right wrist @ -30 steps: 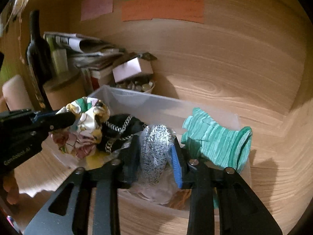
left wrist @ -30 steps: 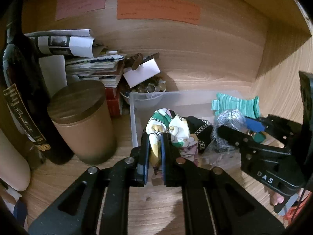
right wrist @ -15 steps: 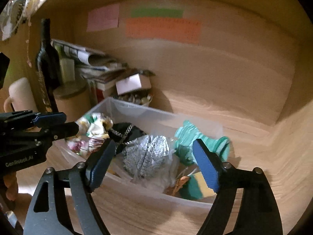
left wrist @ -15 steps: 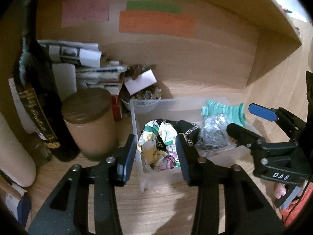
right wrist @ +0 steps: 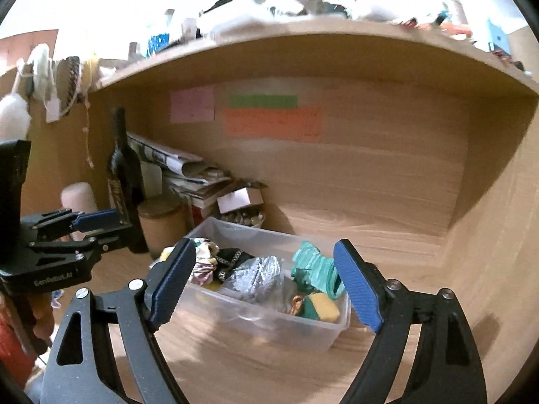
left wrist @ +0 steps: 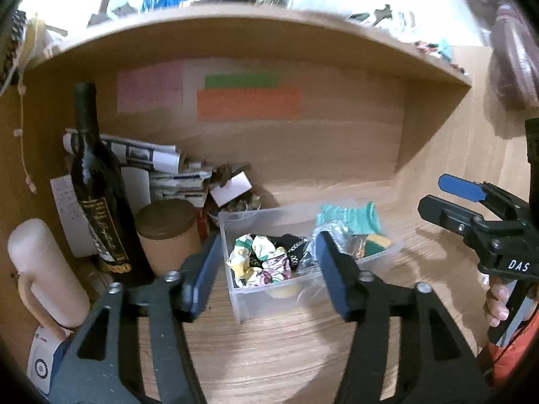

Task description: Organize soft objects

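A clear plastic bin (left wrist: 269, 298) (right wrist: 269, 323) stands on the wooden desk under a shelf. In it lie a floral cloth (left wrist: 259, 262) (right wrist: 203, 264), a black item with a chain (left wrist: 289, 245) (right wrist: 232, 257), a silvery mesh bundle (right wrist: 259, 274), a teal knit piece (left wrist: 350, 217) (right wrist: 313, 267) and a yellow-green sponge (right wrist: 320, 306). My left gripper (left wrist: 267, 272) is open and empty, held back from the bin. My right gripper (right wrist: 266, 289) is open and empty, also in front of the bin; it shows at the right of the left wrist view (left wrist: 471, 208).
Left of the bin stand a brown lidded canister (left wrist: 168, 232), a dark wine bottle (left wrist: 101, 195) and a cream mug (left wrist: 43, 276). Stacked papers (left wrist: 151, 165) and a small bowl of items (left wrist: 239, 208) sit behind. Colored notes (left wrist: 249, 101) hang on the back wall.
Both grippers let go of their items into the bin, opened wide and drew back and upward away from it.
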### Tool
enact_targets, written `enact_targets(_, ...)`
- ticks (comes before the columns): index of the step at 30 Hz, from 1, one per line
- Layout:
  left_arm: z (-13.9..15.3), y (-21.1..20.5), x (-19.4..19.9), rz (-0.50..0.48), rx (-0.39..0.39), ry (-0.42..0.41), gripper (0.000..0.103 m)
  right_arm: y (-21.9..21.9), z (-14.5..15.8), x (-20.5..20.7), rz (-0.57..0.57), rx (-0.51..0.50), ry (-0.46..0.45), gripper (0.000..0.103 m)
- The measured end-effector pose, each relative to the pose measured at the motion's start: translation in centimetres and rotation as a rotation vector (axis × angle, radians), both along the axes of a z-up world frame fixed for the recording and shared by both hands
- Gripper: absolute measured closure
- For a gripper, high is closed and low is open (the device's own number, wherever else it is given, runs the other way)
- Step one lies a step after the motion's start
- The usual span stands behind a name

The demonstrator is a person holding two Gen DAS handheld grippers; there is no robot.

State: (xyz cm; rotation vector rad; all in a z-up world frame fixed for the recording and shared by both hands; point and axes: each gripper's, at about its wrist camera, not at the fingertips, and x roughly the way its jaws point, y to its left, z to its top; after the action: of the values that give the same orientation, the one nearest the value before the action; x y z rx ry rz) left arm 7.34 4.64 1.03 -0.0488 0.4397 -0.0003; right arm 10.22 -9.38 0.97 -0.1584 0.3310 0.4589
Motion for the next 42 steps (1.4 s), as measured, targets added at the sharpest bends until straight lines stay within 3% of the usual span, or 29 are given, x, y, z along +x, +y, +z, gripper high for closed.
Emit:
enact_targets(2,0.2,-0.4,-0.8,-0.002,0.005,-0.019,0.034,-0.4,0.1,-0.7,0.002,0.014,-0.006,0.018)
enact_targets(6,0.4,-0.8,-1.9,-0.007,-0.016,-0.04,0.021,-1.1,0.0,-2.1,0.006,0.057,-0.012,0.004)
enact_targets(11,0.6,-0.8,-3.1,0.008,-0.023,-0.08,0.004,-1.6,-0.2,-3.6,-0.029,0.056,-0.049,0.0)
enact_targets(42,0.4,-1.7,-4.0,0.015,0.005,-0.12,0.0,-1.6,-0.5,-4.9,-0.039,0.081,-0.068,0.0)
